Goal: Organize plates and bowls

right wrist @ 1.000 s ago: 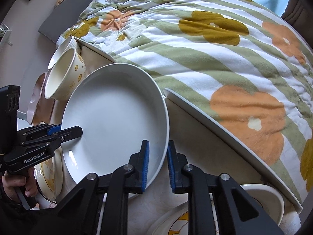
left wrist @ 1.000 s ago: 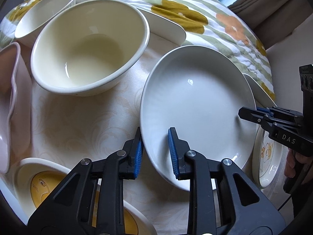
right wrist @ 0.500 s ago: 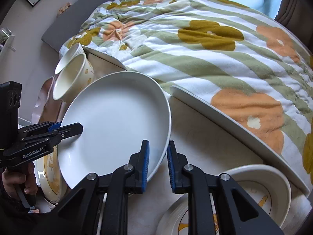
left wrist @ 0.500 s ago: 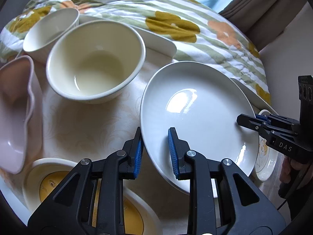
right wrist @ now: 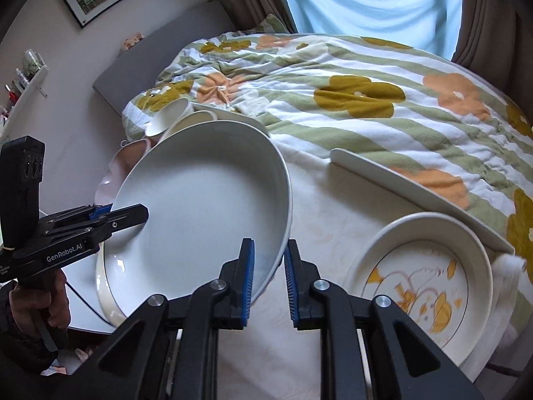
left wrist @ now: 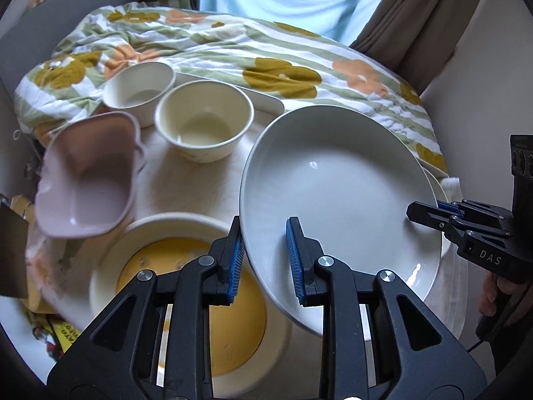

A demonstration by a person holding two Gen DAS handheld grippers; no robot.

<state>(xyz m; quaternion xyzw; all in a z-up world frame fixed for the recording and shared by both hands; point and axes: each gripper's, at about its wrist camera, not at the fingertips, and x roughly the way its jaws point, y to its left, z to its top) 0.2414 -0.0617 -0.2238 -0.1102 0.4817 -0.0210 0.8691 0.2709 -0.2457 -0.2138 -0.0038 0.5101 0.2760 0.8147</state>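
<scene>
Both grippers hold one large white plate [left wrist: 336, 186] by opposite rims, lifted and tilted above the table; it also shows in the right wrist view [right wrist: 206, 206]. My left gripper [left wrist: 265, 260] is shut on its near rim. My right gripper [right wrist: 269, 280] is shut on the other rim, and shows at the right of the left wrist view [left wrist: 429, 211]. Below the plate lies a yellow-patterned dish [left wrist: 186, 286]. A patterned plate [right wrist: 423, 276] sits at the right.
Two cream bowls [left wrist: 203, 123] [left wrist: 140, 88] and a pink bowl [left wrist: 86, 180] stand at the left on the cream table [right wrist: 333, 220]. A white tray rim [right wrist: 409, 186] borders a floral blanket [right wrist: 349, 100] behind. A wall is close at the right.
Both grippers have lifted the large white plate up and back from the table. The yellow-patterned dish and the patterned plate have come more into view beneath.
</scene>
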